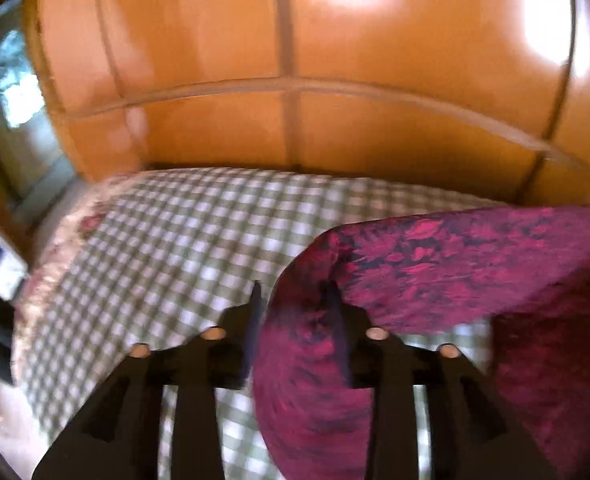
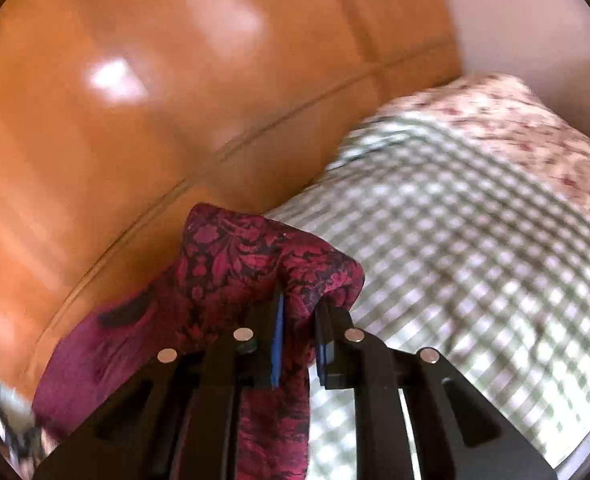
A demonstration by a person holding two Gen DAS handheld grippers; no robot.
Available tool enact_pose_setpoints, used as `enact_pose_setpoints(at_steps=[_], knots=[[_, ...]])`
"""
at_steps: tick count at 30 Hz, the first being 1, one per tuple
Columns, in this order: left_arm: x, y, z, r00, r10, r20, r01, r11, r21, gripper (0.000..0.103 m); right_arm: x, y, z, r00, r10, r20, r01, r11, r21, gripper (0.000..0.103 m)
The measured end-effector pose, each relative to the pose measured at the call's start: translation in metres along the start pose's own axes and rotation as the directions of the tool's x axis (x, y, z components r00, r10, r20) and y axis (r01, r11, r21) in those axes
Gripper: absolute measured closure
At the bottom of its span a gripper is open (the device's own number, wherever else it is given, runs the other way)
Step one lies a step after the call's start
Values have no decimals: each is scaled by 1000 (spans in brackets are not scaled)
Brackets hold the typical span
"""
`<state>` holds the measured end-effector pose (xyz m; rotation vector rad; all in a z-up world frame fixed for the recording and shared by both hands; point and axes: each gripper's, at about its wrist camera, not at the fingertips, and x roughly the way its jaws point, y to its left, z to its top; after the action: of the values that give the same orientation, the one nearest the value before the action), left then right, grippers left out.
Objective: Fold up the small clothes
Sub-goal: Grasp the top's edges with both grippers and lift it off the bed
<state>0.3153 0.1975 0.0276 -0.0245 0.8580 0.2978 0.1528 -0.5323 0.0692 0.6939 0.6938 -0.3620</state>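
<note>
Left gripper (image 1: 295, 296) and right gripper (image 2: 301, 308) each clamped on crimson floral-print cloth garment (image 1: 455, 272), raised off green-checked bedspread (image 1: 175, 248), presumably to fold.

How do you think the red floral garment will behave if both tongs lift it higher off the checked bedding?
The red floral garment looks floppy: it bunches over the right tongs and hangs below them. Between the left tongs it folds and sags, so it would probably droop in the middle. It seems light, since small pinches hold it above the checked bedding.
</note>
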Motion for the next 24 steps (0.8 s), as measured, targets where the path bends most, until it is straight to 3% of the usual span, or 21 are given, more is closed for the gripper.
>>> enact_pose_setpoints(at_steps=[1, 2, 3, 6, 9, 12, 14, 16, 18, 20, 21, 23, 24], knots=[[3, 4, 1, 999, 45, 4, -45, 999, 0, 48, 7, -10, 9, 1000, 7, -19, -7, 1000, 28, 79], [3, 7, 1, 997, 77, 12, -77, 997, 1, 35, 16, -21, 17, 999, -2, -38, 5, 998, 63, 72], [2, 14, 0, 993, 115, 26, -115, 993, -5, 29, 20, -29, 21, 999, -16, -46, 20, 996, 87, 55], [-10, 32, -13, 993, 112, 48, -111, 994, -17, 29, 18, -48, 28, 999, -50, 13, 48, 990, 132, 12], [-22, 34, -40, 998, 23, 53, -24, 999, 28, 29, 0, -64, 29, 996, -52, 65, 41, 986, 162, 11], [-32, 28, -76, 991, -135, 10, 134, 989, 71, 29, -8, -62, 9, 1000, -16, -7, 16, 995, 99, 11], [-39, 29, -103, 970, -241, -17, 241, 968, 68, 29, -11, -51, -23, 996, 19, -89, -19, 1000, -6, 11], [-47, 23, -133, 937, -341, -75, 346, 936, 59, 29, -12, -40, -62, 980, 66, -189, -83, 993, -81, 15], [-54, 23, -161, 883, -456, -117, 459, 888, 7, 29, -13, -26, -112, 943, 100, -318, -153, 977, -146, 22], [-59, 19, -180, 842, -522, -137, 525, 851, -14, 29, -15, -16, -164, 884, 142, -445, -237, 957, -165, 30], [-62, 16, -192, 813, -563, -149, 565, 825, -33, 29, -18, -12, -183, 860, 155, -486, -267, 949, -168, 35], [-68, 5, -212, 778, -601, -180, 604, 796, -46, 36, -28, -2, -222, 822, 188, -537, -331, 926, -182, 38], [-69, 0, -218, 767, -613, -188, 618, 785, -42, 39, -33, 1, -232, 818, 194, -541, -345, 919, -192, 38]])
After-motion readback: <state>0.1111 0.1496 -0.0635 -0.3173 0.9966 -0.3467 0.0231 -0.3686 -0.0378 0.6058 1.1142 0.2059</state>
